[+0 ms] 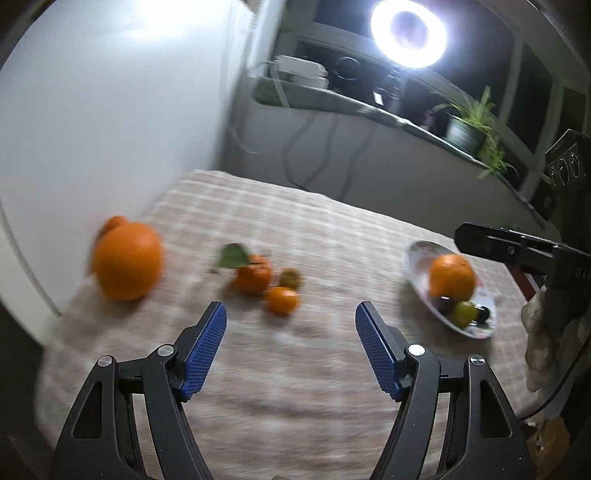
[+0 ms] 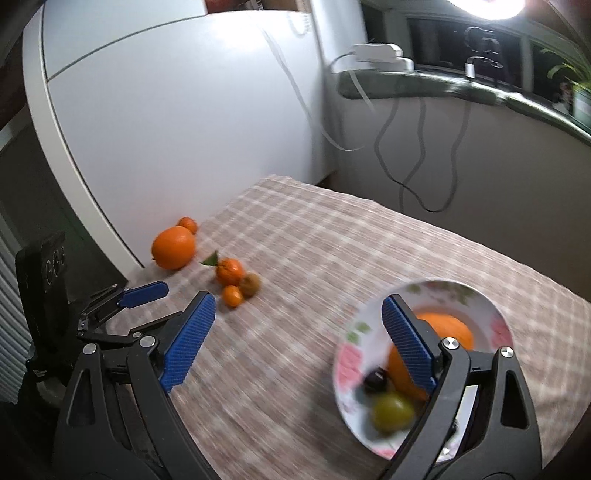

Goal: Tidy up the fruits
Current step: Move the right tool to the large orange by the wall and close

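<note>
A flowered plate [image 1: 419, 254] [image 2: 351, 354] on the checked cloth holds an orange [image 1: 451, 276] [image 2: 448, 325], a green fruit [image 1: 463, 312] [image 2: 391, 411] and a dark one [image 2: 375, 380]. At the left lie a big orange [image 1: 127, 260] [image 2: 173, 247], a leafed mandarin [image 1: 253, 275] [image 2: 229, 271], a small mandarin [image 1: 281, 300] [image 2: 232, 296] and a brownish fruit [image 1: 290, 278] [image 2: 250, 285]. A small mandarin [image 2: 187, 223] sits behind the big orange. My left gripper [image 1: 291, 347] is open and empty, above the cloth near the small mandarin. My right gripper [image 2: 297, 343] is open and empty, its right finger over the plate.
A white cabinet [image 2: 166, 110] stands against the cloth's left edge. Cables [image 2: 417, 158] hang down the wall behind. A shelf [image 1: 369, 107] carries a ring light [image 1: 408, 33] and a potted plant [image 1: 467, 125]. The left gripper [image 2: 144, 293] shows at the left of the right wrist view.
</note>
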Demonstrator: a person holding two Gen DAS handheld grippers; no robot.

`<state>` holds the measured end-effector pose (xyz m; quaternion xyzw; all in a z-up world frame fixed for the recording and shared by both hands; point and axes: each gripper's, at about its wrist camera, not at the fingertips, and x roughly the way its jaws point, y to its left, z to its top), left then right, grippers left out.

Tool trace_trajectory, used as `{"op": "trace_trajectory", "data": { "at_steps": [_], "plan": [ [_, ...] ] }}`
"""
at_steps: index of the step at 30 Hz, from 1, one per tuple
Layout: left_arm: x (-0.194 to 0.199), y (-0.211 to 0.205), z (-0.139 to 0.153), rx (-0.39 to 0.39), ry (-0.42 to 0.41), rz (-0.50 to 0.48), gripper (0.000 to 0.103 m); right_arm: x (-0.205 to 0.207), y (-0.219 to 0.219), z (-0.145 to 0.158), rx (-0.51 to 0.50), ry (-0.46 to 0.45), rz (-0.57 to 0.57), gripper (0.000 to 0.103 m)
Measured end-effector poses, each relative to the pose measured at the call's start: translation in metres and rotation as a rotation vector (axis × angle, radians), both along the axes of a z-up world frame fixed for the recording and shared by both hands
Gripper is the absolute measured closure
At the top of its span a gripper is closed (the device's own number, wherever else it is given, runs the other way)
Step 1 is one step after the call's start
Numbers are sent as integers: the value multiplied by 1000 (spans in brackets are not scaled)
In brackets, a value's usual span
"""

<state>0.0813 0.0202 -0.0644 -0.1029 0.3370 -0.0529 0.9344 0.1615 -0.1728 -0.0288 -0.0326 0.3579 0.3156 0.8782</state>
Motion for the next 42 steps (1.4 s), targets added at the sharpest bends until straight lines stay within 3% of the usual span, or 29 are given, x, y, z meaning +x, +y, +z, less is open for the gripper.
{"op": "trace_trajectory", "data": {
  "at_steps": [14, 27, 38, 42],
  "plan": [
    [-10, 83, -18, -34, 11, 193, 31, 31, 107, -7, 19, 109, 194, 9],
    [14, 103, -29, -38, 3, 185, 31, 59, 204, -37, 20, 259, 327, 9],
    [25, 107, -34, -55, 12, 173, 31, 94, 230, -68, 84, 436, 312, 10],
    [28, 109, -36, -57, 22, 176, 31, 99, 239, -76, 79, 461, 317, 15]
  ]
}}
